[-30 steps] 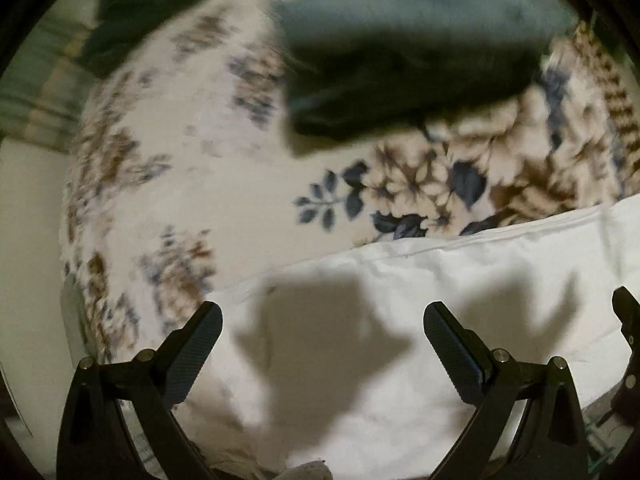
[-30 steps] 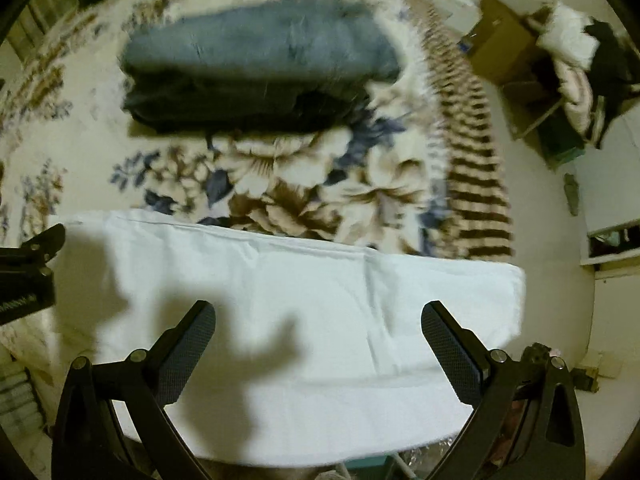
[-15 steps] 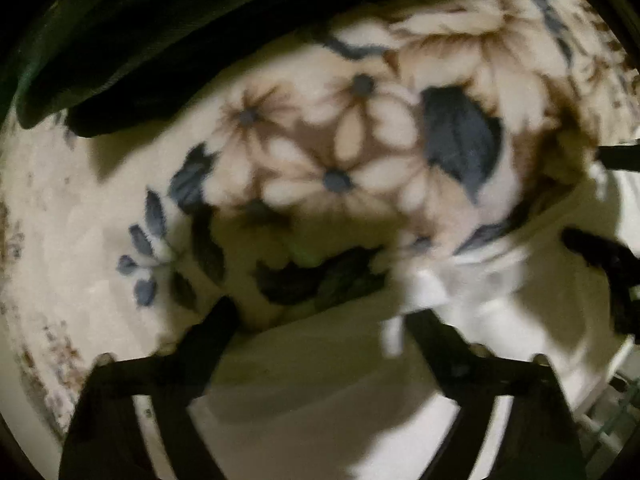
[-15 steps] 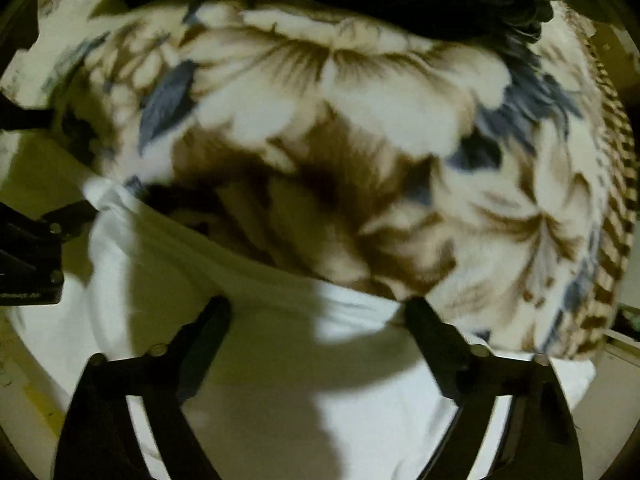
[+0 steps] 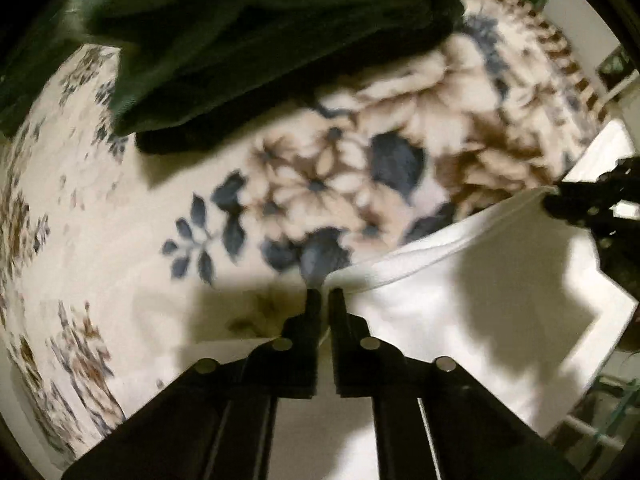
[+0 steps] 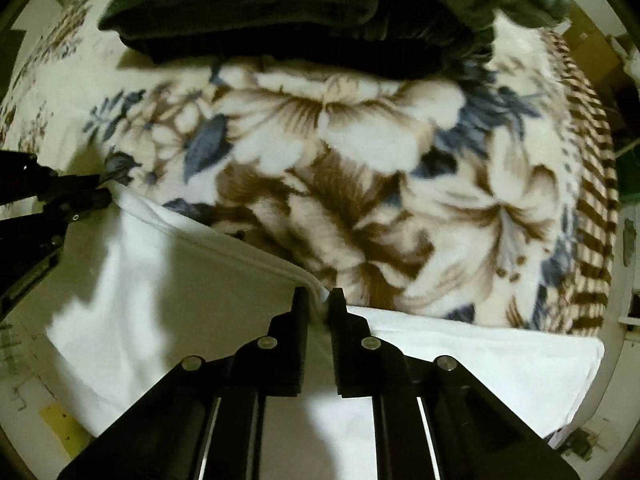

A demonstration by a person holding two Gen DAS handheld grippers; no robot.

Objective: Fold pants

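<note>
Both grippers — left (image 5: 325, 294), right (image 6: 319, 294) — pinch the white pants' (image 6: 168, 304) far hem.

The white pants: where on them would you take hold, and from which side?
Along the far stitched edge of the white pants, coming in from the near side over the cloth. That hem lies as a raised ridge against the floral blanket, easy to pinch. Both the left tool and the right tool are shut on it there.
</note>
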